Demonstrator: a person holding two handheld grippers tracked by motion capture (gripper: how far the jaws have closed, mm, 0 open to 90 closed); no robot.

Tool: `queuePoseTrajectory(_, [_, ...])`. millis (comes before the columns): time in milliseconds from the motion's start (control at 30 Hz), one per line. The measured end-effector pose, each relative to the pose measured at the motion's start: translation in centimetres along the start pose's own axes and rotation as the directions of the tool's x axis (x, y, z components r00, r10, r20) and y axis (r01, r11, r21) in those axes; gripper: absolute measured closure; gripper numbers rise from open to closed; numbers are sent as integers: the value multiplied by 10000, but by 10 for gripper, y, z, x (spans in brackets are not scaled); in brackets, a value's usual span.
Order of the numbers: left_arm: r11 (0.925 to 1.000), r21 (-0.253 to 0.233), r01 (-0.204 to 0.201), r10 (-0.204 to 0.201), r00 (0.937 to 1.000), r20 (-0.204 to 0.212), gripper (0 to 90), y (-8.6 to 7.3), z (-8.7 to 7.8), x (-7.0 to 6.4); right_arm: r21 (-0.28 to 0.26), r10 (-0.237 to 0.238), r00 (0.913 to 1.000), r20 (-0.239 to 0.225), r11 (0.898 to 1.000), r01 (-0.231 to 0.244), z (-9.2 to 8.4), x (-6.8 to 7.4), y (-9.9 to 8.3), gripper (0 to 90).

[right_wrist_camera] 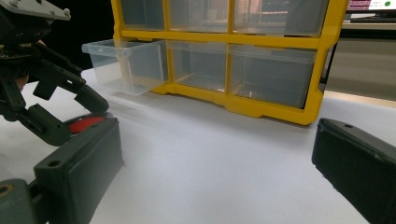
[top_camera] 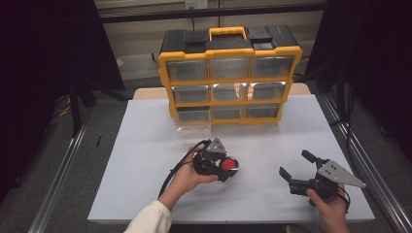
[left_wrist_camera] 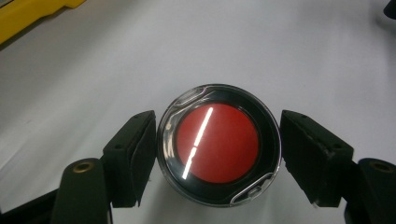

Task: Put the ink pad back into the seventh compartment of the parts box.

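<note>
My left gripper [top_camera: 228,167] straddles the red disc [left_wrist_camera: 218,143], a round case with a clear rim lying flat on the white sheet [top_camera: 145,160] near mid-table, a bit toward my edge. Left pad [left_wrist_camera: 140,158] sits right at the rim, touching or nearly; right pad [left_wrist_camera: 310,154] shows a thin gap. So jaws are open around it, no grip yet.

My read of the step: pick the disc, then drop it in the pulled-out drawer [right_wrist_camera: 123,65], bottom row, left column of the yellow organizer [top_camera: 228,77] at the far edge.

To do it well: centre the disc between the pads first, close evenly across the full width, pads low on the rim. The clear rim looks slick, so I'd squeeze firmly before lifting, and lift straight up.

My right gripper [top_camera: 296,170] hangs near the near-right corner, jaws wide apart, nothing between them.

Surface: plain, matte, flat sheet over a wooden top. Room: dim, dark curtains on both sides, metal rails along the floor.
</note>
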State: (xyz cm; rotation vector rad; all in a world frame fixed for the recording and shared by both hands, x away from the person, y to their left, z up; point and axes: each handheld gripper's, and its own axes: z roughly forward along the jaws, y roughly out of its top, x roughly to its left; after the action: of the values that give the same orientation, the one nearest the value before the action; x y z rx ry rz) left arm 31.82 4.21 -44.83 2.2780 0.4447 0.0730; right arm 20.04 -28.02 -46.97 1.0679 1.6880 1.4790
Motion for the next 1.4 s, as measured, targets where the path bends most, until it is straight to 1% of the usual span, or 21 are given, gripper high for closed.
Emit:
queuePoseTrajectory(133, [9998,200,5,-4,10000,-70,293,3,-5,1,-7,-5,10000,-10,10000,5,0,0,0,13])
queuePoseTrajectory(200, [10000,-7,86,-86,9999,-73,293,3,-5,1,-18,-3,10000,-16,10000,3,1,0,0,13])
queuePoseTrajectory(267, [9999,146,83,-81,9999,-111,293,5,-7,2,-12,8,10000,-23,10000,-8,0,0,0,13])
queuePoseTrajectory(300, [9999,-30,105,-105,9999,-71,293,5,-6,2,-10,24,10000,-16,10000,-24,0,0,0,13])
queuePoseTrajectory(367, [9996,222,-148,147,9999,40,293,7,-8,4,-15,19,10000,-7,10000,-19,0,0,0,13])
queuePoseTrajectory(400, [9999,6,113,-113,9999,-4,293,7,-7,3,-21,0,10000,-16,10000,0,0,0,0,13])
queuePoseTrajectory(433, [10000,53,49,-49,10000,2,293,8,-8,4,-21,-5,10000,-15,10000,5,1,0,0,13])
queuePoseTrajectory(500, [9998,-11,222,-222,9998,8,293,8,-8,3,-56,46,10000,-25,10000,-47,1,0,0,13])
queuePoseTrajectory(667, [9997,228,-13,12,10000,32,294,13,-14,6,-26,63,10000,-13,10000,-63,1,0,0,13])
queuePoseTrajectory(733, [9999,34,108,-108,9999,-20,293,14,-13,6,-23,16,10000,-34,10000,-16,0,0,0,13])
queuePoseTrajectory(833, [10000,6,93,-93,10000,-33,293,16,-14,7,-51,30,10000,-64,10000,-30,0,-1,0,13])
queuePoseTrajectory(867, [9998,161,-103,103,9999,-2,293,17,-15,8,-49,27,10000,-70,10000,-27,0,-1,0,13])
queuePoseTrajectory(900, [9999,37,166,-166,9999,13,293,17,-15,7,-49,23,10000,-70,10000,-23,0,-1,0,13])
queuePoseTrajectory(933, [9998,196,-32,32,10000,13,293,18,-17,8,-48,30,10000,-65,10000,-30,0,0,0,13])
queuePoseTrajectory(1000, [9997,39,239,-239,9997,-11,293,18,-17,8,-75,59,10000,-42,10000,-60,0,0,0,13])
queuePoseTrajectory(1033, [9998,215,-50,49,10000,15,293,19,-18,10,-75,59,10000,-36,10000,-59,0,0,0,13])
queuePoseTrajectory(1067, [9992,368,-138,138,9999,0,293,20,-20,11,-92,52,10000,-37,9999,-52,0,0,0,13])
queuePoseTrajectory(1100, [9997,11,246,-246,9997,-27,294,19,-18,9,-94,56,10000,-31,9999,-57,0,0,0,13])
queuePoseTrajectory(1300, [9994,321,-98,97,9999,43,293,21,-20,13,-154,67,10000,-53,9999,-68,0,0,0,13])
queuePoseTrajectory(1333, [9997,92,239,-240,9997,44,293,22,-19,11,-153,102,9999,-37,9998,-103,0,0,0,13])
queuePoseTrajectory(1400, [9995,323,-32,30,10000,62,293,23,-21,12,-170,114,9999,-35,9998,-115,0,0,0,13])
